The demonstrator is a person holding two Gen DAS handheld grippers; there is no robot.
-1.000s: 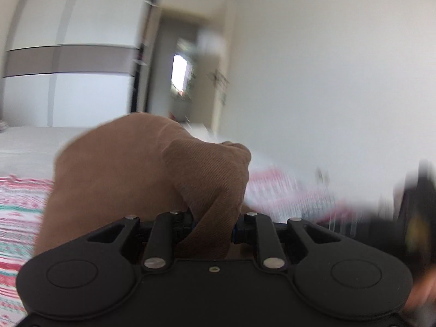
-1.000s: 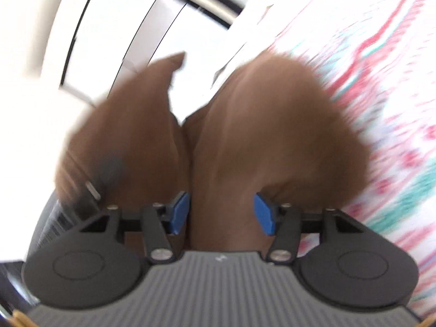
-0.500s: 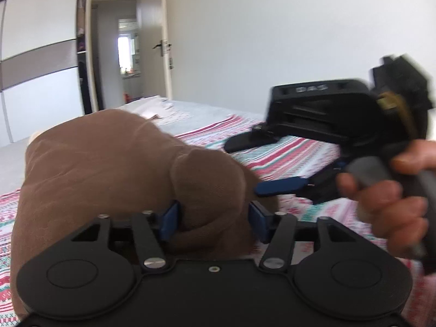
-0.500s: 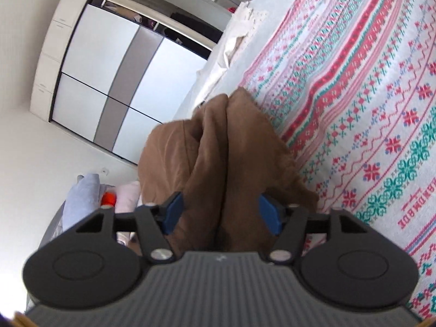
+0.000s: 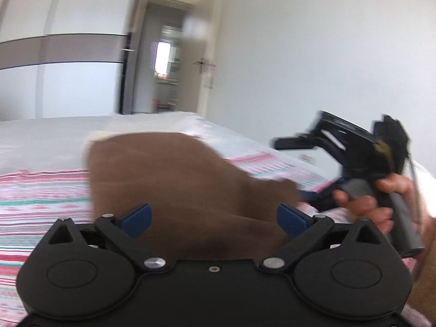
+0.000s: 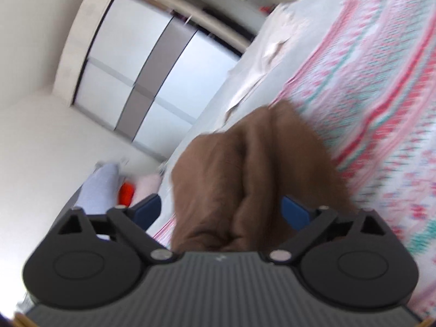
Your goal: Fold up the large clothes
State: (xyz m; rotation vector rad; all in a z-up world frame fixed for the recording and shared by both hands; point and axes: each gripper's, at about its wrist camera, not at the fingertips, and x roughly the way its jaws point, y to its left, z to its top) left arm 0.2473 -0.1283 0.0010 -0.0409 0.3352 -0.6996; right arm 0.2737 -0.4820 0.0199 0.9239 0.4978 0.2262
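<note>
A brown garment (image 5: 174, 179) lies bunched on the patterned bedspread (image 5: 41, 196). My left gripper (image 5: 214, 216) is open, its blue pads wide apart with the brown cloth lying between them, unclamped. My right gripper (image 6: 222, 208) is open too, and folds of the same garment (image 6: 245, 169) lie between its spread pads. The right gripper (image 5: 321, 190) also shows in the left wrist view, held in a hand at the garment's right end. Both views are motion-blurred.
The bedspread (image 6: 381, 109) is striped red, white and teal over a pale sheet (image 5: 49, 139). A white wardrobe (image 5: 68, 62) and an open door (image 5: 196, 62) stand beyond the bed. Folded clothes (image 6: 109, 185) lie by the wall.
Both grippers have opened wide and released the brown garment, which now lies lower and flatter on the bed. The right gripper has moved back and to the right.
</note>
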